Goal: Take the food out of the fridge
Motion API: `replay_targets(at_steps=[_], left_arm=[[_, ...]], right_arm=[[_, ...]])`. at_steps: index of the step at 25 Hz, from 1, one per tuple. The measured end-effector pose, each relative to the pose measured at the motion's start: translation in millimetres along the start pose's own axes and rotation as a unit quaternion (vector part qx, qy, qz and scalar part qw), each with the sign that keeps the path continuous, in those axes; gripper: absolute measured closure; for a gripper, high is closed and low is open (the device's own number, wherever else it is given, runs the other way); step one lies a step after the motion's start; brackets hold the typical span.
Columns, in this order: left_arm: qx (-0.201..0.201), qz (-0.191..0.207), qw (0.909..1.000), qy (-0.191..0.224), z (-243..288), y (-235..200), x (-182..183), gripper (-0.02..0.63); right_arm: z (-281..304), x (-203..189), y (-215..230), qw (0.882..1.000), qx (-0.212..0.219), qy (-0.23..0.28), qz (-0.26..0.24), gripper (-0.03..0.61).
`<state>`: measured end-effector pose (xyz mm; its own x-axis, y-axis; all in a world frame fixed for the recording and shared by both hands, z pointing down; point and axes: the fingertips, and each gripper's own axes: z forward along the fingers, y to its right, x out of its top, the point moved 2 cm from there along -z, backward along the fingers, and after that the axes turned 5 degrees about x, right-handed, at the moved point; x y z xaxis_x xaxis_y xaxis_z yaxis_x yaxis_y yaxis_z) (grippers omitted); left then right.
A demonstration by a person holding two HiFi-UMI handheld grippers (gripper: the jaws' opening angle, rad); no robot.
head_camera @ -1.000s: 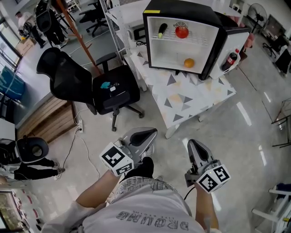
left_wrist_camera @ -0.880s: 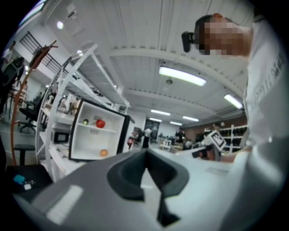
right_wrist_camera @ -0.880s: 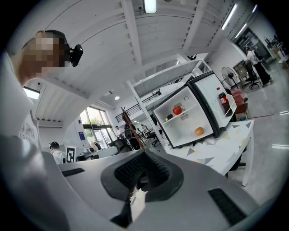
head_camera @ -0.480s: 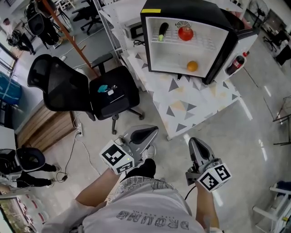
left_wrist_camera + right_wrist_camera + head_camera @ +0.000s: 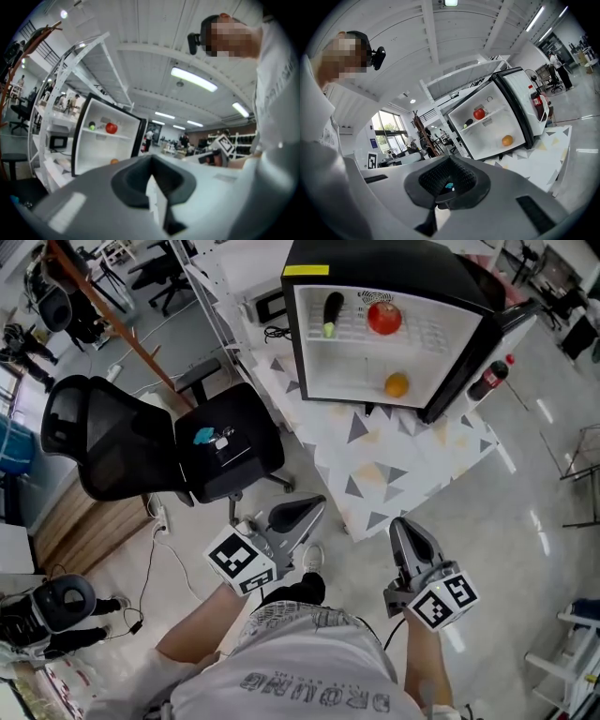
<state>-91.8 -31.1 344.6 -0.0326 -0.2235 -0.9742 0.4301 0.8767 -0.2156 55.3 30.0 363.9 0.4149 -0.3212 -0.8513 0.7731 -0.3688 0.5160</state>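
A black mini fridge stands open on a table with a triangle-patterned cloth. On its upper shelf lie an eggplant and a tomato; an orange sits on its floor. A cola bottle stands in the door. Both grippers hover over the floor well short of the table. My left gripper is shut and empty, and so is my right gripper. The right gripper view shows the tomato, the eggplant and the orange far ahead.
A black office chair with small items on its seat stands left of the table. A cable trails over the floor beside it. A white metal rack rises behind the table. The fridge door hangs open to the right.
Both grippers have travelled forward together toward the table and fridge, jaws unchanged. The fridge and chair now sit lower and nearer in the head view.
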Motion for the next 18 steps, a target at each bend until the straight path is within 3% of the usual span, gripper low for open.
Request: replay_targets(at_steps=[18], left_arm=[[-0.024,-0.003,0.9997,-0.001,23,-63,16,0.607]], right_arm=[[65,15,16,1.000,-0.022,0.003,0.001,0.589]])
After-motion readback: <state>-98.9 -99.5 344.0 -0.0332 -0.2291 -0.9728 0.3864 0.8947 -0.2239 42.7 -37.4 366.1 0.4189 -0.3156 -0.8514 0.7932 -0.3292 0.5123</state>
